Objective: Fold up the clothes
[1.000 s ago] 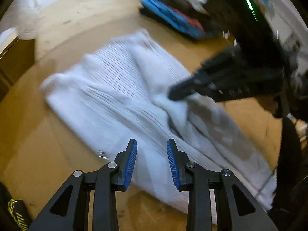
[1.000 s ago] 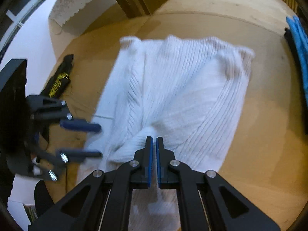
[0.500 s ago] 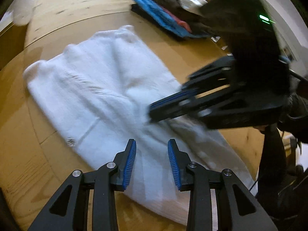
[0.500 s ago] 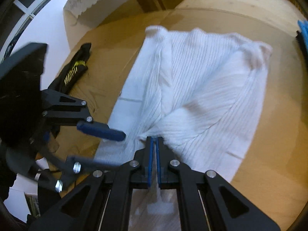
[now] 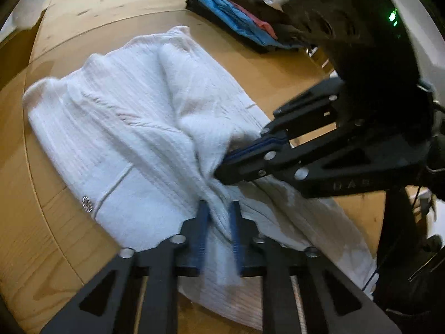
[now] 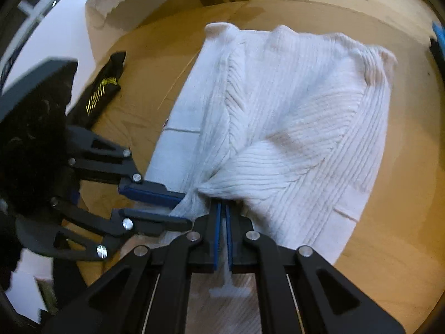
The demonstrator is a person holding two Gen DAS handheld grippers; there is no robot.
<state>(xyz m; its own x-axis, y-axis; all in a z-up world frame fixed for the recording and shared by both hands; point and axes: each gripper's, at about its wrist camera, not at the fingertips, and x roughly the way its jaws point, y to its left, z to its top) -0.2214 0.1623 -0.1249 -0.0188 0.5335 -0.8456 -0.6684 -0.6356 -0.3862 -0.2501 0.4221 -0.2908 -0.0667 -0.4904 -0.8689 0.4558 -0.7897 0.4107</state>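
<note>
A white ribbed sweater (image 5: 125, 117) lies spread on the round wooden table (image 5: 83, 5), bunched into a ridge near its middle. My left gripper (image 5: 219, 206) is closing its jaws on that ridge, and the fabric fills the gap between the blue pads. From the right, my right gripper (image 5: 222, 167) is shut on a pinch of the same sweater just beyond it. In the right wrist view the sweater (image 6: 292, 111) fans out from the right gripper (image 6: 222, 206), with a thin strip of cloth between its pads. The left gripper (image 6: 180, 208) reaches in from the left.
A stack of folded clothes (image 5: 236, 14), blue and dark, sits at the table's far side. A black item with yellow print (image 6: 103, 94) lies by the table's left edge (image 6: 133, 55). Bare wood (image 6: 389, 222) shows to the right of the sweater.
My left gripper's jaws have narrowed from well apart to pinching a ridge of the sweater. The right gripper kept its pinch and came closer to the left one.
</note>
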